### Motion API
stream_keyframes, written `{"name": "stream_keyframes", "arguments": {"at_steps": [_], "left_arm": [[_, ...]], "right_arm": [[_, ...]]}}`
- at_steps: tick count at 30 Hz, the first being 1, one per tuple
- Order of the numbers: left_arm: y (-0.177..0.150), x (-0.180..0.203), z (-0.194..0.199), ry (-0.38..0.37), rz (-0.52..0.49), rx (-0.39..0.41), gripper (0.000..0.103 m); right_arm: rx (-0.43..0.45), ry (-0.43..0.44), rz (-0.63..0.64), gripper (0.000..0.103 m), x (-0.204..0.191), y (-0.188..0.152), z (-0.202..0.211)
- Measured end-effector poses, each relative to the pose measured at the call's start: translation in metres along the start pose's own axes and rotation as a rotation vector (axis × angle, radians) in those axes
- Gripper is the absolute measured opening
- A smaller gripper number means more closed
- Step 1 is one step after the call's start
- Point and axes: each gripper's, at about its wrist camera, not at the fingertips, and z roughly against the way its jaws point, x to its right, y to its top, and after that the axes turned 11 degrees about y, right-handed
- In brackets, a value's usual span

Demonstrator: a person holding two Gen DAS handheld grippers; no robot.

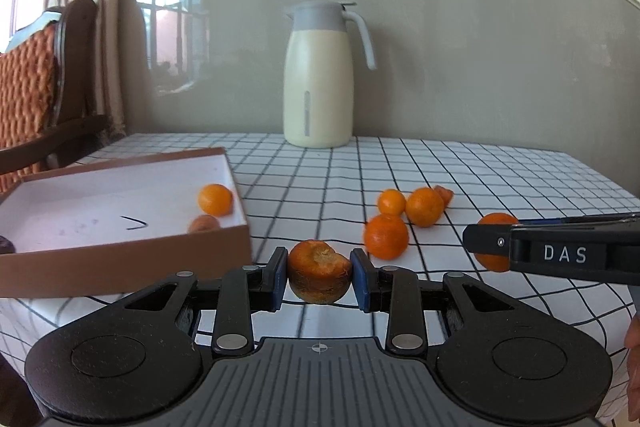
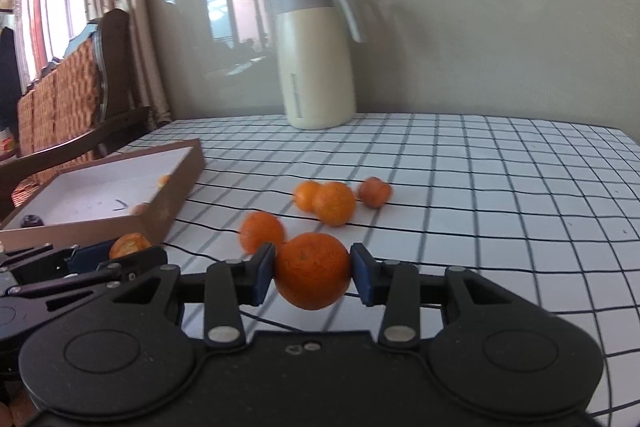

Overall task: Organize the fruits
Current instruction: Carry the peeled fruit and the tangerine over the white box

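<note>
left gripper (image 1: 319, 277) jaws closed narrowly on a browned, damaged orange (image 1: 319, 277), just beside the cardboard box (image 1: 120, 251). right gripper (image 2: 313, 272) clamps a whole orange (image 2: 313, 269) above the checked tablecloth (image 2: 480, 187).

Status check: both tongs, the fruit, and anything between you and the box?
Left tongs shut on a damaged orange; right tongs shut on a whole orange. Box on the left, some fruit inside. Four oranges loose on the tablecloth. Path looks clear.
</note>
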Motion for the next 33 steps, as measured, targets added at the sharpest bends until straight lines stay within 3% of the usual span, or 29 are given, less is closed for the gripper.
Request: {"name": "stream_keyframes", "arguments": {"at_steps": [22,33], "left_arm": [[0.008,-0.078,0.009,0.151,0.121,0.065,0.034],[0.011,-0.112,0.009,0.227,0.167,0.078,0.034]], "right_arm": [[0.048,0.215,0.077,0.033,-0.068,0.017,-0.029],[0.091,0.274,0.088,0.033,-0.093,0.027,-0.043]]}}
